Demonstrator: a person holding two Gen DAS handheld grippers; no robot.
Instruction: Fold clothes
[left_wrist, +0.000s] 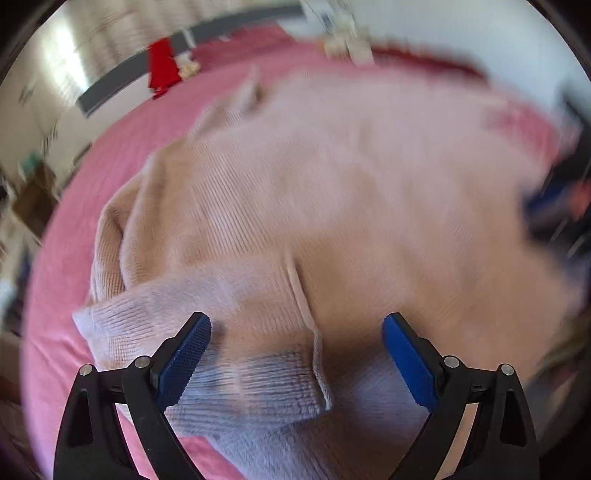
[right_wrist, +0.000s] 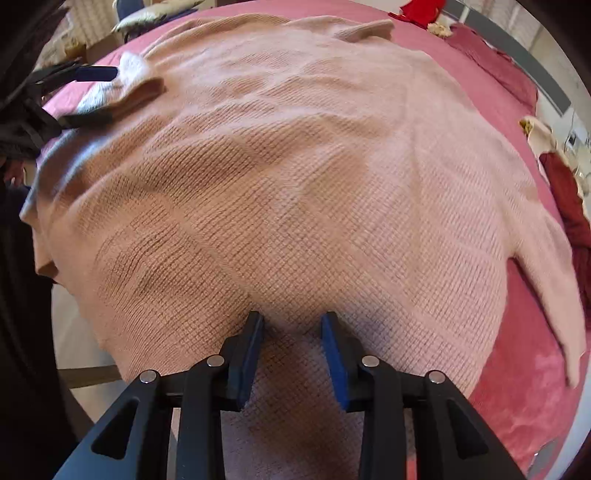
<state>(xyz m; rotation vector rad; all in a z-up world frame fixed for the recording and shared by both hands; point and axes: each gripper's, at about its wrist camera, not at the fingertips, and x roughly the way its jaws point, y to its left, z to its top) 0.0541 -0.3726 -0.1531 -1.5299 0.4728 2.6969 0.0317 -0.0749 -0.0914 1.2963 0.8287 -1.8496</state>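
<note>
A pale pink knitted sweater (right_wrist: 295, 166) lies spread on a pink bed cover (right_wrist: 517, 350). My right gripper (right_wrist: 291, 325) has its jaws partly apart with a fold of the sweater's near edge between them. My left gripper (left_wrist: 297, 328) is open over a folded-in sleeve cuff (left_wrist: 229, 354) of the same sweater (left_wrist: 332, 177); the left wrist view is blurred by motion. The left gripper also shows in the right wrist view (right_wrist: 92, 96) at the sweater's far left, by a cuff (right_wrist: 125, 79). One sleeve (right_wrist: 554, 295) trails off to the right.
Dark red clothes (right_wrist: 569, 206) lie at the bed's right edge and a red garment (left_wrist: 160, 68) at the far side. The bed's near-left edge drops to the floor (right_wrist: 77, 354). The pink cover (left_wrist: 74, 229) shows left of the sweater.
</note>
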